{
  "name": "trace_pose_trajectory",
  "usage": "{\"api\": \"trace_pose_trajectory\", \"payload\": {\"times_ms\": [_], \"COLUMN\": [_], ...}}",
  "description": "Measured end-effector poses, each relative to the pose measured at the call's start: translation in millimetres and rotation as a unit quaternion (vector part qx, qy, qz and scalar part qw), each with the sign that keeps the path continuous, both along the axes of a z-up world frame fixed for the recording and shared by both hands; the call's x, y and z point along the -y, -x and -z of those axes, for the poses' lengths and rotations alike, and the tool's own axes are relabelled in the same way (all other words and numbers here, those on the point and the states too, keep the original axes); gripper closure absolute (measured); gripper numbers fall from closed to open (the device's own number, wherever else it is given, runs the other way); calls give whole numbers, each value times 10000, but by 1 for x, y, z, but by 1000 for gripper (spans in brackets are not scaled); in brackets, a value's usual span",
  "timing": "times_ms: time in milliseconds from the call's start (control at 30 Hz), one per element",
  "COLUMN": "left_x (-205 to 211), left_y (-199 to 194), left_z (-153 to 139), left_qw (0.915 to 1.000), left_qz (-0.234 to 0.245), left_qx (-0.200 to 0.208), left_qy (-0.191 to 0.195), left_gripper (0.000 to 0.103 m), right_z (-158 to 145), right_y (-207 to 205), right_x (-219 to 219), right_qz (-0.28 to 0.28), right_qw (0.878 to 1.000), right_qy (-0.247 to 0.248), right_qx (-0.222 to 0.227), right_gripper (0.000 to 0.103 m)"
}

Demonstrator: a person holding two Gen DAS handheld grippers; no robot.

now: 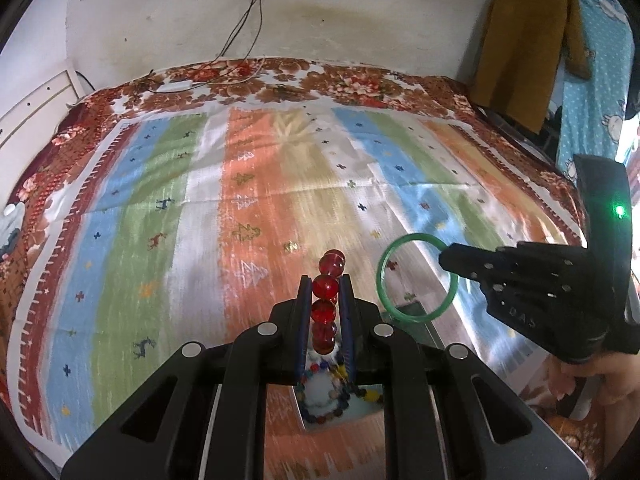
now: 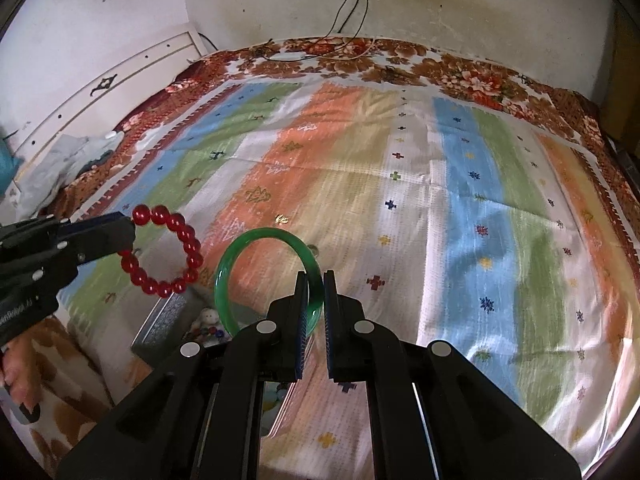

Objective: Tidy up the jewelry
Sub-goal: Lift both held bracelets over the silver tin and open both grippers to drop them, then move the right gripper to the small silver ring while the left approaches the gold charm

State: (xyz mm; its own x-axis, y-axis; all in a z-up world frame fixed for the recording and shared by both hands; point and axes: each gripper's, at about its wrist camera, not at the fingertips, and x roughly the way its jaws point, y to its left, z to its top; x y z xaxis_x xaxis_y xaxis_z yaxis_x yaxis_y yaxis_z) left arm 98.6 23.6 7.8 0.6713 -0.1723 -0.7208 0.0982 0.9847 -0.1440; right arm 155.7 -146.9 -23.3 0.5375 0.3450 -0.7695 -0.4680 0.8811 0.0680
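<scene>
Left tongs (image 1: 325,280) closed on red bead bracelet (image 2: 166,250), clamped at one side of the loop so the rest hangs free, clear of the bed. Right tongs (image 2: 316,280) closed on green bangle (image 2: 264,276), pinched across the rim at its right side, ring upright and open toward the left. Both pieces held aloft, near each other but apart, above striped blanket (image 1: 240,200) on the bed. Below and between the two tongs, open box (image 2: 160,322) with a string of multicoloured beads (image 1: 332,400) already lying inside on a pale lining; a small figure beside them, too blurred to identify. Edge grips judged deliberate: each loop kept visible and free to drop cleanly. Both pieces apparently staged for placing in the box. Risk: bangle smooth and hard, liable to swivel or slip in a narrow pinch.
</scene>
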Motion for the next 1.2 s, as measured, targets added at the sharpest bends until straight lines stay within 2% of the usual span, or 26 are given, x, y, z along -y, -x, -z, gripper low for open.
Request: {"api": "trace_pose_trajectory", "payload": {"times_ms": [167,267,300,333,367,400,467,767,967,1200], "left_x": [6,8,7,5,0,-3,-10,-29,-40,-45], "left_y": [10,10,10,9,7,6,2,-30,-50,-71], "left_z": [5,9,9,8,8,8,9,19,29,34], "left_qw": [9999,9998,9998,9998,9998,9996,9992,9963,9925,9914], "left_qz": [68,49,16,-14,-90,-150,-273,-491,-585,-621], "left_qx": [-83,-172,-169,-178,-190,-202,-245,-616,-922,-1057], "left_qy": [-6,-75,-76,-41,46,91,128,331,558,451], "left_gripper": [90,89,85,72,61,60,60,49,47,46], "right_z": [5,15,20,22,23,21,18,20,23,28], "right_y": [11,14,13,13,14,12,10,-7,-26,-44], "right_x": [-3,-7,-9,-10,-10,-8,-4,0,-5,-15], "right_qz": [-177,-399,-472,-473,-416,-335,-223,-82,-86,-200], "right_qw": [9998,9983,9973,9971,9974,9980,9986,9986,9980,9973], "right_qy": [9,44,67,91,129,144,74,87,107,205], "right_qx": [-112,-418,-552,-596,-575,-512,-471,-518,-610,-679], "right_gripper": [95,94,91,88,77,64,58,49,45,44]}}
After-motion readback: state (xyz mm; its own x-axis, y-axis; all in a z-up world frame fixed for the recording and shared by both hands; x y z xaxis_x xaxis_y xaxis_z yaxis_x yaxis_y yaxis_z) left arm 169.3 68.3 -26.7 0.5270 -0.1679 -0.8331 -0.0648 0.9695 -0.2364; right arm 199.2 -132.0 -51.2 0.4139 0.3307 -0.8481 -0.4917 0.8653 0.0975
